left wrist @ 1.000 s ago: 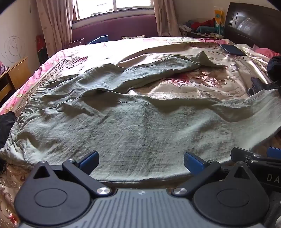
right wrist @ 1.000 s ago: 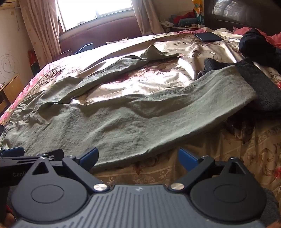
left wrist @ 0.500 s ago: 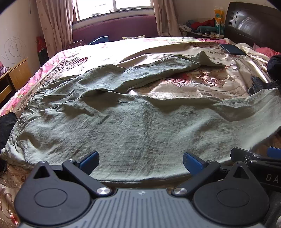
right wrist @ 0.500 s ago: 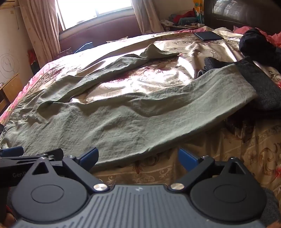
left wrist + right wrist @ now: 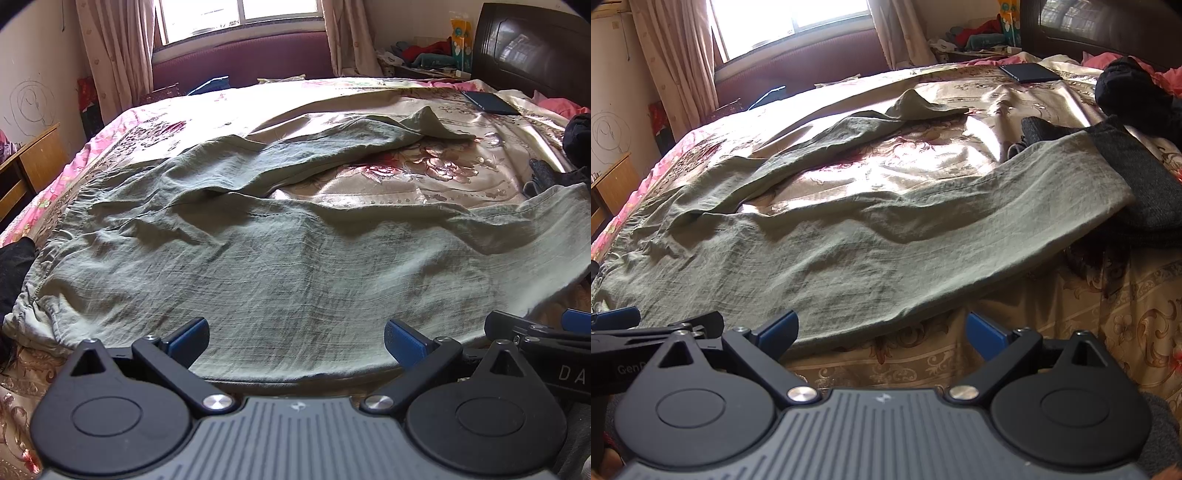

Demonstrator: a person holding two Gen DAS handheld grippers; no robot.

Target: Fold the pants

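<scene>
The left gripper (image 5: 295, 334) has its blue-tipped fingers wide apart and holds nothing; it hangs just over the near edge of the pants (image 5: 280, 266). The right gripper (image 5: 881, 328) is spread in the same way and empty, and it sits beside the left one, over the same near hem and the bedspread (image 5: 1108, 332). This low position near the edge probably prepares a grasp of the near leg, so that it can be laid over the far one.

The green pants lie spread across the bed. The waistband is at about 9 o'clock in the left wrist view, the near leg runs to 3 o'clock, and the far leg points to about 1 o'clock with its cuff raised in a small peak. The legs are open in a V, so no fold is made yet.

The near leg's cuff rests on a dark garment (image 5: 1137, 177), and how much lies beneath cannot be seen. A dark flat object (image 5: 1030, 72) at 1 o'clock is too small to identify. The gripper bodies hide the closest part of the bed.
</scene>
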